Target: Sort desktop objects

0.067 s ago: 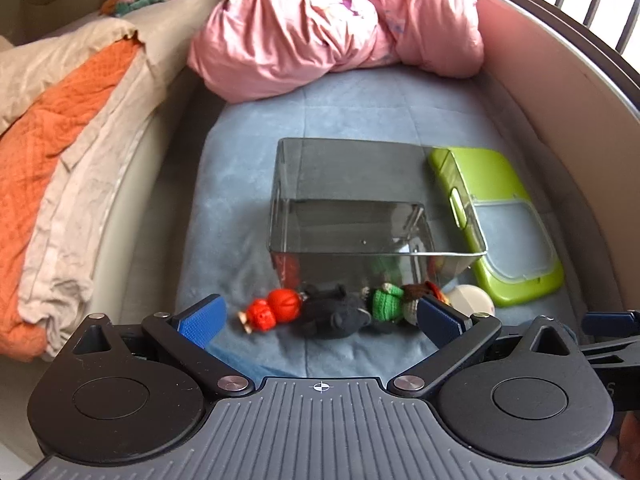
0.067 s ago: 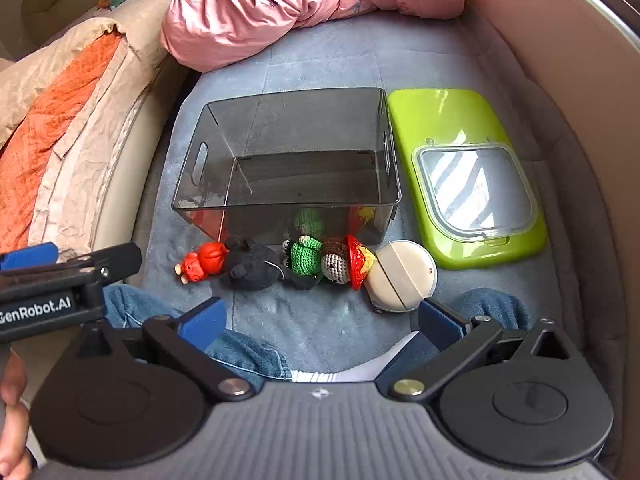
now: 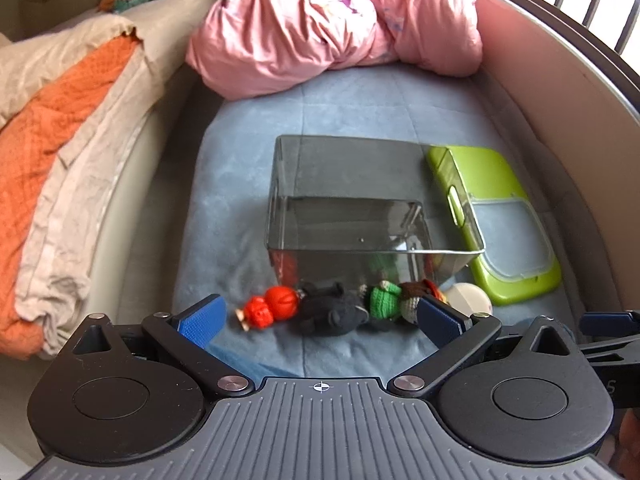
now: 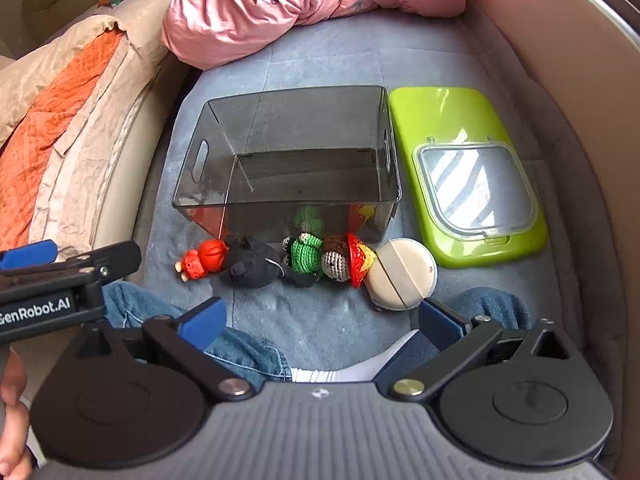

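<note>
A smoky clear plastic bin stands empty on a blue-grey mat. Along its near wall lie a red toy figure, a dark grey plush, a green-and-red crochet doll and a round cream case. The green lid lies right of the bin. My left gripper is open just before the toys. My right gripper is open, farther back, above the person's knees.
A pink duvet is heaped behind the bin. Orange and beige blankets lie on the left. A padded beige wall curves along the right. The left gripper's side shows at the left of the right wrist view.
</note>
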Tool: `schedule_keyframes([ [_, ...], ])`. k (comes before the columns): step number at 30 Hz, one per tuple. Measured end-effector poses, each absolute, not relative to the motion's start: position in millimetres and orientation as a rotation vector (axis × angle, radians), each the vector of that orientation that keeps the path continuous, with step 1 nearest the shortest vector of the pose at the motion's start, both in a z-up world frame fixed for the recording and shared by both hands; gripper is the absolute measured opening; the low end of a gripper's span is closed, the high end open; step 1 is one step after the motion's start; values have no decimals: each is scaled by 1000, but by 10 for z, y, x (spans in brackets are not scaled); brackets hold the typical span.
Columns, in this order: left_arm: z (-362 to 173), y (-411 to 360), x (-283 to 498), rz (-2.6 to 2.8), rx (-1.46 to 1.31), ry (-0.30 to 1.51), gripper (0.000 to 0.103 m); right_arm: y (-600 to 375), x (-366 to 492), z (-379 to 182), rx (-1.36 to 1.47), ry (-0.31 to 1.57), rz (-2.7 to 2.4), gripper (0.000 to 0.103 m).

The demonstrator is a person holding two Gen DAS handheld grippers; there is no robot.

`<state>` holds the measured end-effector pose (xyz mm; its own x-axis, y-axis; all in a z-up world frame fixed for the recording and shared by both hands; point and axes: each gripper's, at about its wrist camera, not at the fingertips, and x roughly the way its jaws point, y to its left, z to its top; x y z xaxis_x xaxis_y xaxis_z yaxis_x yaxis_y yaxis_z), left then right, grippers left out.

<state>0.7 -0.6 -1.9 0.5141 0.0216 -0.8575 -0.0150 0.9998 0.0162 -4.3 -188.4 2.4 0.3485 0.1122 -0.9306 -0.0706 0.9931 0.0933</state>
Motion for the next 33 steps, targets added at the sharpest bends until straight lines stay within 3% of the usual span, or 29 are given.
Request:
schedule_keyframes([
  [6,-29,96,1,-20,-88,1070,103,-1890,-30,-3,53,1220,91,103],
  [33,37,23,24,-60,-36,1051,103,-2154,38,228,76,1237,81,103],
])
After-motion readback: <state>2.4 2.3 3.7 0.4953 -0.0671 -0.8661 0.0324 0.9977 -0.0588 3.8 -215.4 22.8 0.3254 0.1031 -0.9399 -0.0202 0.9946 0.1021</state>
